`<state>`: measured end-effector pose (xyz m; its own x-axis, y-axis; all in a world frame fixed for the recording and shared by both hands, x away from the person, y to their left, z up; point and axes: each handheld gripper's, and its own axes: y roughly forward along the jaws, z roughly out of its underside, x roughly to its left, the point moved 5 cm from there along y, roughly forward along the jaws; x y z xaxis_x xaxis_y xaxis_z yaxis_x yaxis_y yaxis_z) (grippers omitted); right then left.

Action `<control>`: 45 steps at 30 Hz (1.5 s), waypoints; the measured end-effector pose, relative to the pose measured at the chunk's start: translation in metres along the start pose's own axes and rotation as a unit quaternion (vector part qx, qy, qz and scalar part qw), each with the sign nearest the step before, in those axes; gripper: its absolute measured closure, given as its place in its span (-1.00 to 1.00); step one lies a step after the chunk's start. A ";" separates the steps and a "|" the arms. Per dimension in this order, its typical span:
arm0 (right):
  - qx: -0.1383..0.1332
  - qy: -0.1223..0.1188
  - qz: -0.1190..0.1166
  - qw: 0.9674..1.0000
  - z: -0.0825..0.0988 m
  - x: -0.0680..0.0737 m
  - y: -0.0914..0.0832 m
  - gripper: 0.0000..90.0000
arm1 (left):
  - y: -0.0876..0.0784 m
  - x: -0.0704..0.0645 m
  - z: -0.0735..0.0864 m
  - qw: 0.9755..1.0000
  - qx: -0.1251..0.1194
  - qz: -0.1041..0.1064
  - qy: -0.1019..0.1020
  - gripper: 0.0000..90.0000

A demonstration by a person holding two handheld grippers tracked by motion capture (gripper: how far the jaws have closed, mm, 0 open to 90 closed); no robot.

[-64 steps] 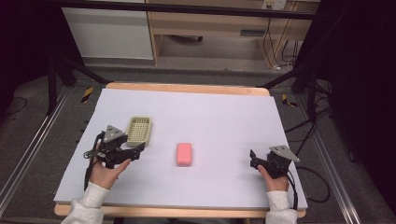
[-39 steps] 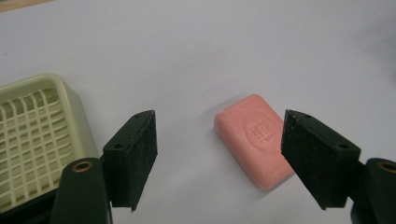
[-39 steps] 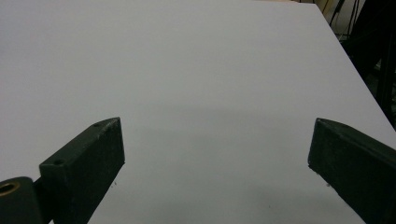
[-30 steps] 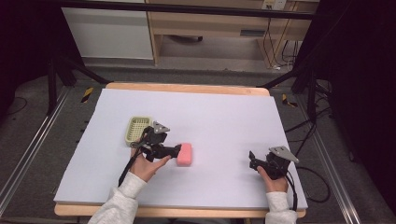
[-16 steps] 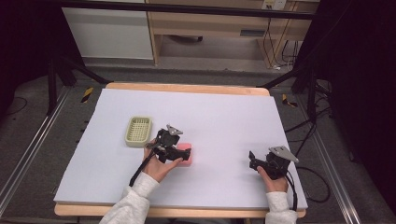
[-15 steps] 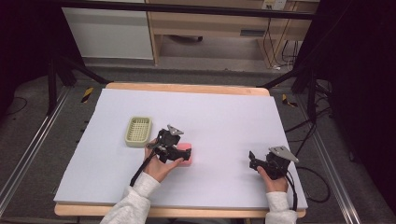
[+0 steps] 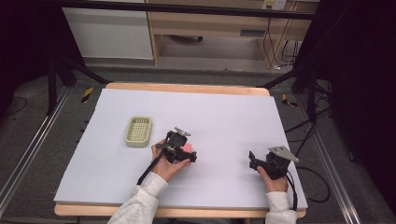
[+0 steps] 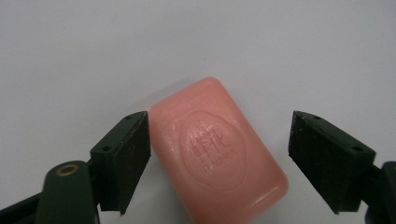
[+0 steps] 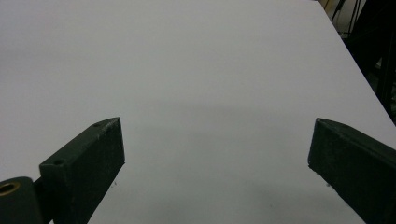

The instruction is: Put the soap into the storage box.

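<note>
A pink soap bar (image 8: 219, 156) with a stamped oval emblem lies flat on the white table, seen in the high view as soap (image 7: 188, 146) left of centre. My left gripper (image 8: 219, 123) stands open around it; the left jaw is right beside the bar's edge and the right jaw is well apart. From above, the left gripper (image 7: 185, 150) covers most of the bar. My right gripper (image 7: 252, 160) rests near the front right of the table, and the right gripper (image 9: 215, 126) is open with nothing but bare table between its jaws.
A pale green slotted soap dish (image 7: 138, 131) sits left of the left hand. The white board (image 7: 224, 112) ends at a wooden edge (image 7: 187, 87) at the back. Cables (image 7: 317, 182) trail off the right side.
My left gripper has travelled from beside the green dish rightward to the soap and now straddles it. The right gripper has stayed put.
</note>
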<state>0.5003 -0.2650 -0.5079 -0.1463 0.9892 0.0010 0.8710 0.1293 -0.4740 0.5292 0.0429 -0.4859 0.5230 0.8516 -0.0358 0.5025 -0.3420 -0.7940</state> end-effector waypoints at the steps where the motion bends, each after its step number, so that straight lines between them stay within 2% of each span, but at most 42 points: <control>1: 0.001 0.001 0.000 1.000 0.000 0.000 0.000 -0.91 | 0.001 0.000 0.000 1.000 0.001 -0.004 0.002 -0.58; 10: 0.003 0.004 0.000 1.000 0.000 0.000 0.000 -0.91 | 0.009 0.004 0.005 1.000 0.014 -0.018 -0.004 -0.58; 13: 0.004 0.003 0.000 1.000 0.000 0.000 0.000 -0.91 | 0.011 0.004 0.007 1.000 0.019 -0.007 -0.015 -0.57; 16: 0.004 0.003 0.001 1.000 0.000 0.001 0.000 -0.91 | 0.011 0.005 0.009 1.000 0.023 -0.003 -0.017 -0.51; 22: 0.005 0.003 0.001 1.000 0.000 0.001 0.001 -0.91 | 0.006 0.007 0.010 1.000 0.027 0.006 -0.015 -0.24; 26: 0.005 0.001 0.001 1.000 0.000 0.001 0.001 -0.91 | 0.006 0.010 0.011 0.999 0.027 0.014 -0.013 -0.20; 33: 0.007 0.002 -0.001 1.000 0.000 0.001 0.001 -0.91 | 0.006 0.009 0.006 0.999 0.040 0.025 0.015 -0.28; 35: 0.007 0.002 -0.001 1.000 0.000 0.001 0.001 -0.91 | 0.006 0.009 0.003 0.998 0.053 0.030 0.028 -0.34; 41: 0.008 0.003 -0.002 1.000 0.000 0.001 0.001 -0.91 | 0.011 0.011 -0.002 0.995 0.076 0.031 0.056 -0.35; 45: 0.009 0.003 -0.003 1.000 0.000 0.001 0.001 -0.91 | 0.015 0.013 -0.004 0.995 0.081 0.034 0.052 -0.30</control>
<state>0.5013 -0.2643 -0.5089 -0.1486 0.9889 0.0082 0.8615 0.1335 -0.4900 0.5460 0.0471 -0.4957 0.6248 0.7800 -0.0361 0.3499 -0.3210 -0.8801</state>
